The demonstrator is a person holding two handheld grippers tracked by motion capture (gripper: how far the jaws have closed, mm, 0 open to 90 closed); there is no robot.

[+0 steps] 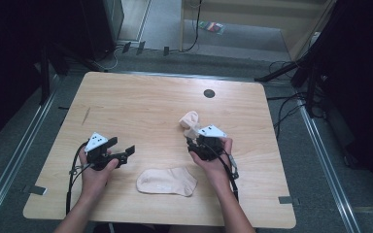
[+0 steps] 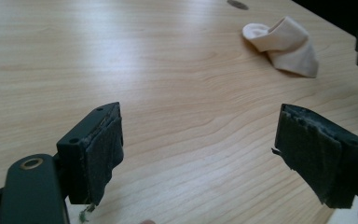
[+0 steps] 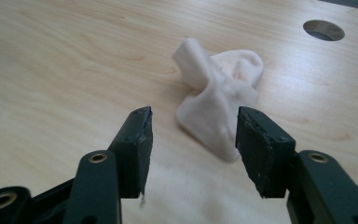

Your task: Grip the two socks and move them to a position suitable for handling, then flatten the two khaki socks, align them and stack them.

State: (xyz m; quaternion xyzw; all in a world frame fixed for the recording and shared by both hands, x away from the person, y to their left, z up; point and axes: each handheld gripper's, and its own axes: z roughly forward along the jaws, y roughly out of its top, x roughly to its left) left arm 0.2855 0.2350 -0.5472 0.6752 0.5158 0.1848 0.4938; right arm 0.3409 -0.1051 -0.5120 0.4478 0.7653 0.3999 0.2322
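Crumpled sock [image 3: 219,105] lies just before the spread right claw [image 3: 193,140]; left claw [image 2: 198,154] gapes wide.

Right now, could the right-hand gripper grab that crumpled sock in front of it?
Probably yes. The right gripper is open, and the crumpled sock lies just ahead of its jaws on the bare table with nothing between them. A short push forward should bring the jaws around it.

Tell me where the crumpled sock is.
The crumpled sock lies right of the table's centre in the high view, just beyond the open right tool, with the round hole farther back.
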